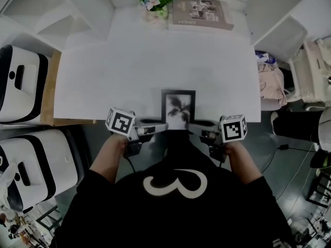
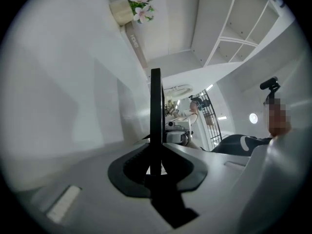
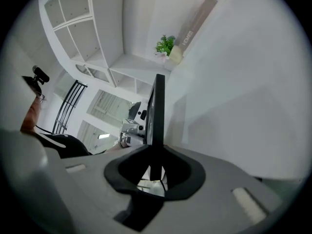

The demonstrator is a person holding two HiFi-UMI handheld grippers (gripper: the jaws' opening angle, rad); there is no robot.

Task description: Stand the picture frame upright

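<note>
A black picture frame [image 1: 178, 109] with a dark plant print stands at the white table's [image 1: 129, 71] front edge, its face turned toward me. My left gripper [image 1: 161, 124] is shut on its left side edge and my right gripper [image 1: 199, 123] on its right side edge. In the left gripper view the frame [image 2: 155, 111] is a thin black bar rising from between the pads of the gripper [image 2: 155, 155]. The right gripper view shows the same, with the frame's edge [image 3: 157, 116] pinched in the gripper [image 3: 156, 161]. The frame's back and foot are hidden.
A pot of flowers [image 1: 153, 1] and a brown book [image 1: 201, 12] sit at the table's far edge. White shelves flank the table. White and black cases [image 1: 20, 84] stand at the left beside a wooden board [image 1: 48, 87]; a pink bag [image 1: 271, 81] lies at the right.
</note>
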